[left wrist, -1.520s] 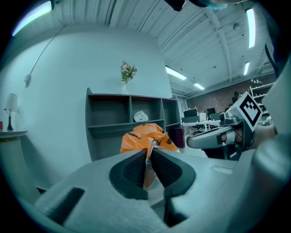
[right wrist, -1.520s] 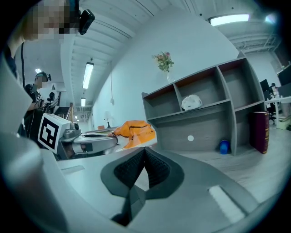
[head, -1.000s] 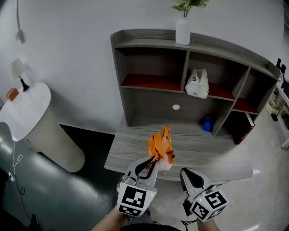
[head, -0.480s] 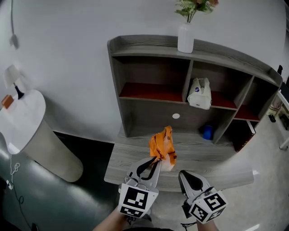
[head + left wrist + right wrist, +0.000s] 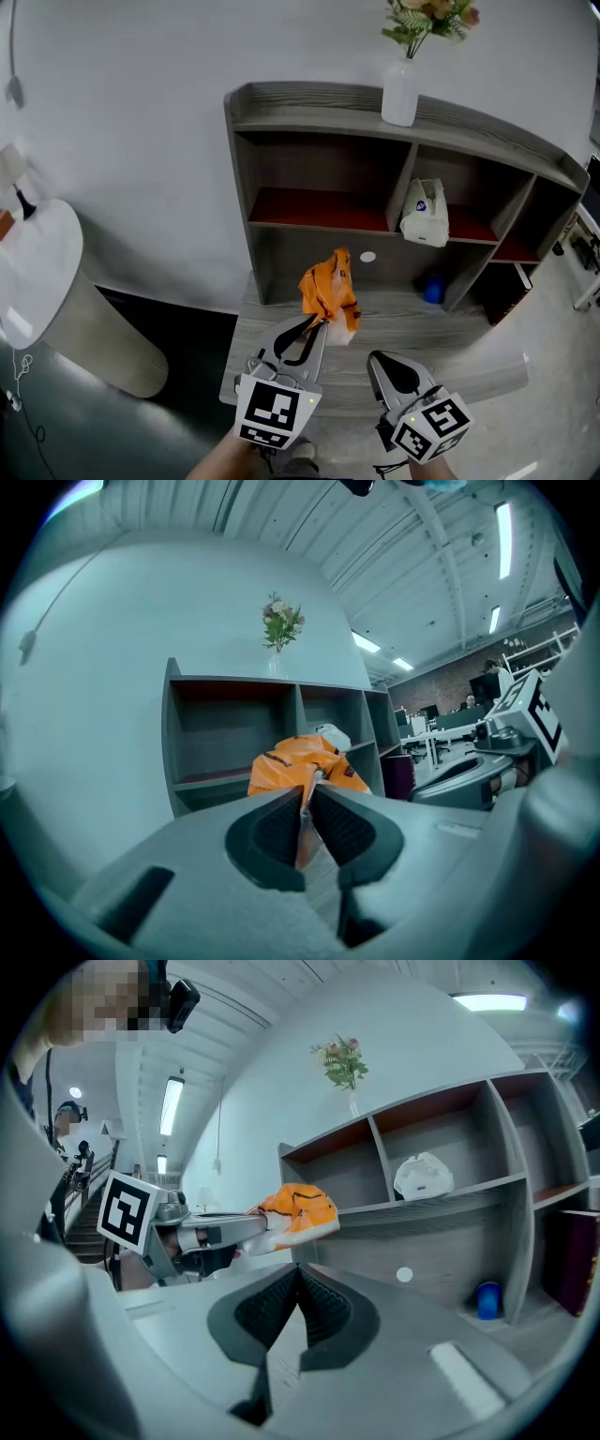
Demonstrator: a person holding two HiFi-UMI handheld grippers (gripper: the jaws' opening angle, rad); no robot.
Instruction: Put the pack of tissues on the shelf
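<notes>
Room: white wall, grey shelf (image 5: 319, 98) above a desk.
Pack of tissues (image 5: 328, 292): one, orange, in the air before the shelf, not yet on it.
Left gripper (image 5: 317, 325): clamped on its wrapper edge.
Right gripper (image 5: 376, 359): jaws together, empty.
Change: the shelf sits nearer than a second ago; I judge I'm approaching.
Others: one white bag (image 5: 424, 214), one blue cup (image 5: 431, 289), one vase (image 5: 400, 91).

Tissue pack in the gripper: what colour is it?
The tissue pack is orange with white; best in the right gripper view.

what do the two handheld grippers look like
Both the left gripper and right gripper have pale grey, tapering fingers lined with black ribbed pads. Each carries a white cube bearing black square markers.
</notes>
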